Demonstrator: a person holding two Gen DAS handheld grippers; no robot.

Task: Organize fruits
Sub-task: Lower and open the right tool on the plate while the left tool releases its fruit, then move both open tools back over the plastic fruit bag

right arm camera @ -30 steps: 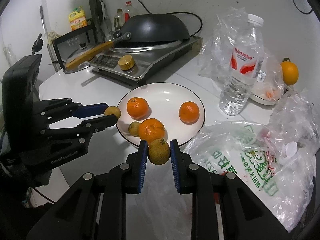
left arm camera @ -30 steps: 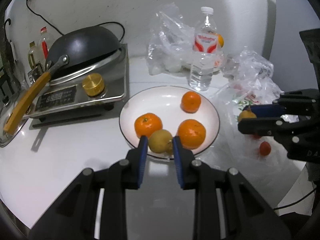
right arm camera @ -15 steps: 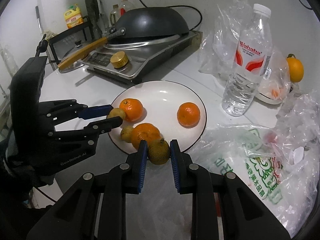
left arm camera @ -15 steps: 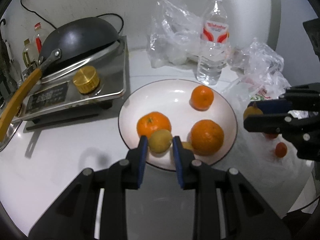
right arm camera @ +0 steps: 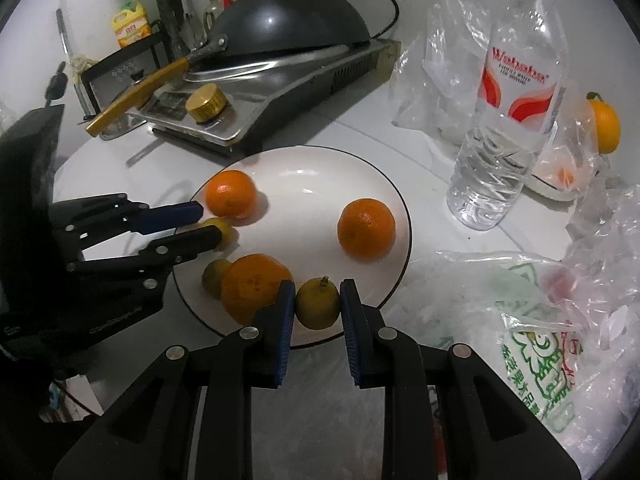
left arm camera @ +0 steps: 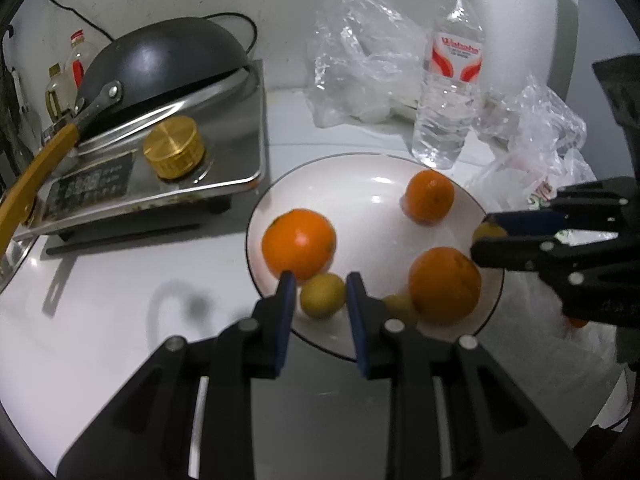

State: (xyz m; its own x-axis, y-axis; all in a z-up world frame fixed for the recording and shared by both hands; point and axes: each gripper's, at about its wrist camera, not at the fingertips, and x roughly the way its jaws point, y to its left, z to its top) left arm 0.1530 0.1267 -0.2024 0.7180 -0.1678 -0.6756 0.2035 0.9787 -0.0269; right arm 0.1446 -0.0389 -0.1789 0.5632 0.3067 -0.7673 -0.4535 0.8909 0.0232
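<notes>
My white plate sits hemmed between the stove and the water bottle labelled "Wahaha", its middle bare. My left gripper pinches a small yellow fruit over the plate's near rim beside an orange. My right gripper clamps a stemmed yellow fruit over the opposite rim.

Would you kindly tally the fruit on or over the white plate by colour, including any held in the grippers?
Round orange fruits lying on the white plate: 3
Small yellow-green fruits: 3, one loose on the plate, one clamped in the left gripper, one clamped in the right gripper
Total: 6
</notes>
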